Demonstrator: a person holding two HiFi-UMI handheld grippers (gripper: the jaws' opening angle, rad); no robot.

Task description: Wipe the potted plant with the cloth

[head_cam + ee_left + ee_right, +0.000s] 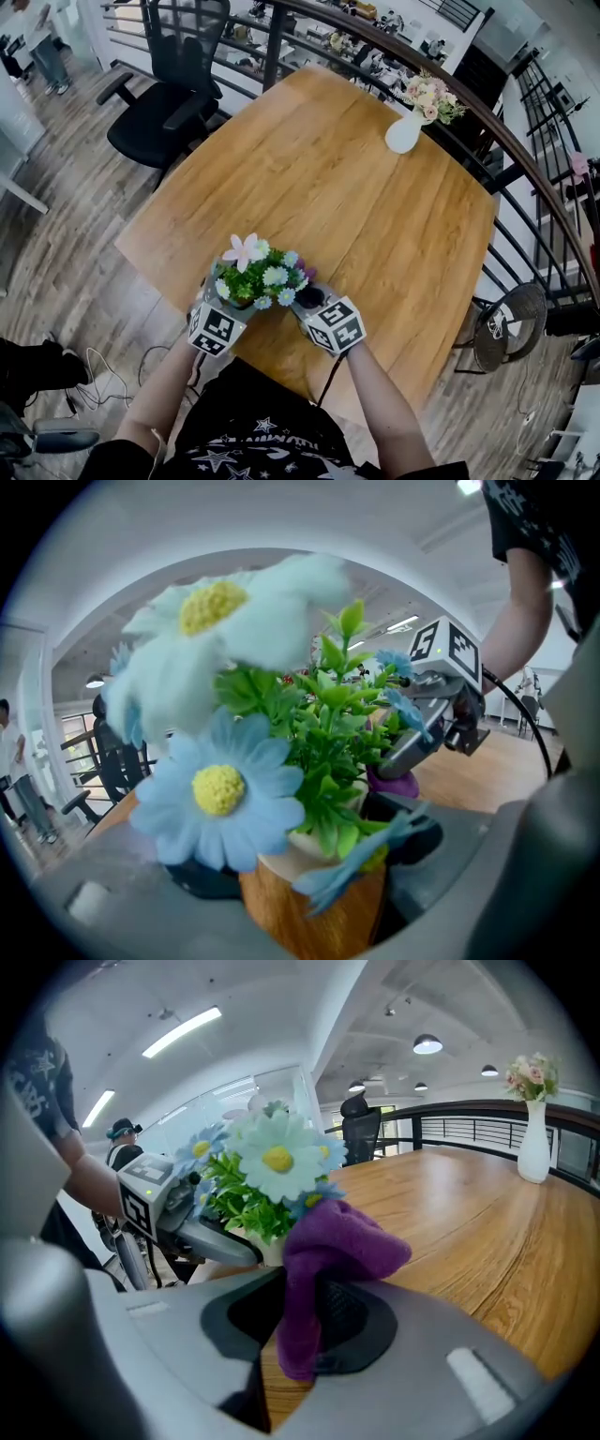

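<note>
Because wiping needs a steady target, the head view shows the potted plant (255, 277) at the table's (375, 216) near edge, close in front of the person. It is flanked by the left gripper (223, 314) and the right gripper (309, 300). A white vase (404, 133) stands well apart by the far right edge, out of the way.

Seen in the left gripper view, the brown pot (309, 907) sits between the jaws, which stand wide and press on its sides. This is apparently to stop it tipping or turning while the leaves are rubbed. The right gripper shows on the far side of the foliage, with the purple cloth (394, 782) low among the stems.

From the right gripper view, the jaws are closed on the cloth. Its bunched end sticks out ahead, so soft fabric rather than the pads would meet the plant. It lies just beside the pale daisies; whether it touches them cannot be told.
</note>
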